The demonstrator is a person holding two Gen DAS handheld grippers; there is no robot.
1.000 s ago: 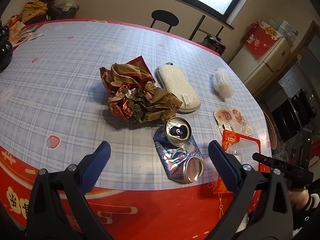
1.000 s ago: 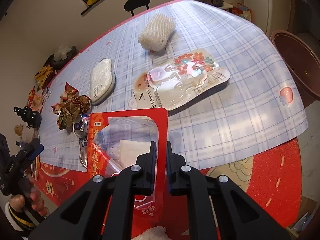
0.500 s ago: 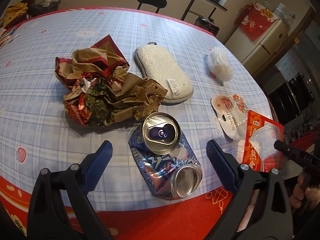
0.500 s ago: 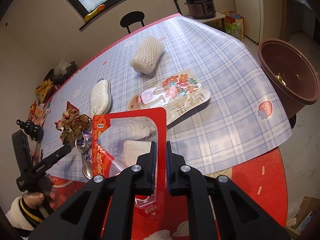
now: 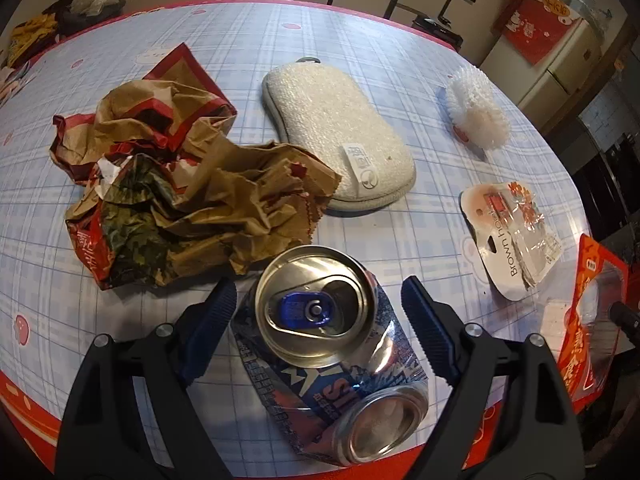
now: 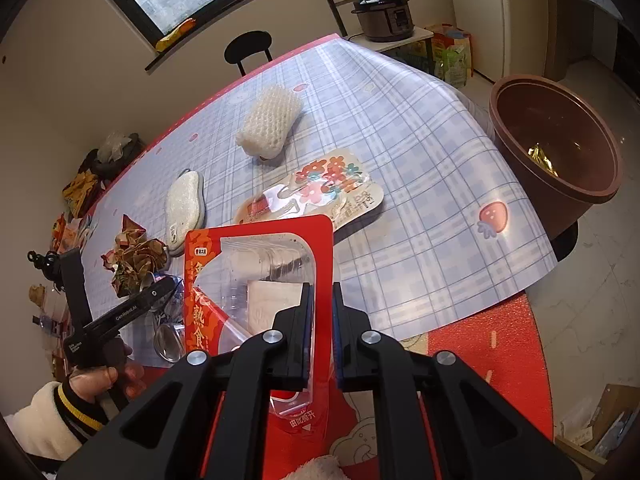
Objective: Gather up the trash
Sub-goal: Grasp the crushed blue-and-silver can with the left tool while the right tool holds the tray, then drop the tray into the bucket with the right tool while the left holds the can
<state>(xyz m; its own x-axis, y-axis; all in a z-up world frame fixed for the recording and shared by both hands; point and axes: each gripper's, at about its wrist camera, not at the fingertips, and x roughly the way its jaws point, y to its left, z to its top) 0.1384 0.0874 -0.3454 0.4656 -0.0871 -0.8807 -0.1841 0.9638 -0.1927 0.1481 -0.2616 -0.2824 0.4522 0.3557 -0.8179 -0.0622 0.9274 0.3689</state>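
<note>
The left tongs (image 5: 316,312) hang over the crushed blue-and-silver drink can (image 5: 332,356), which lies near the front edge of the tabletop (image 5: 420,52) covered in a pale blue checked cloth; their blue-padded jaws have just been closing and stand either side of the can's upturned top, apart from it, gripping nothing; a small gap shows on the left and a wider one on the right. Just behind the can, touching its rim, sits the crumpled brown-and-red paper wrapper (image 5: 172,184); beside that lies the white oval textured pouch (image 5: 340,136), with the white foam fruit net (image 5: 478,120) well apart to the right and the clear blister card with flower print (image 5: 512,232) nearer the right edge.

The right tongs (image 6: 322,312) are pressed together on the red-bordered clear plastic food packet (image 6: 260,280), clamping it near its right border and holding it upright above the tabletop's near edge; in the left wrist view the same packet shows at the far right. A hand (image 6: 104,376) in a cream sleeve with a dark, yellow-striped cuff grips the left tool's handle. The brown round plastic bin (image 6: 556,152) stands on the floor beyond the tabletop's right side, something gold lying inside it.
</note>
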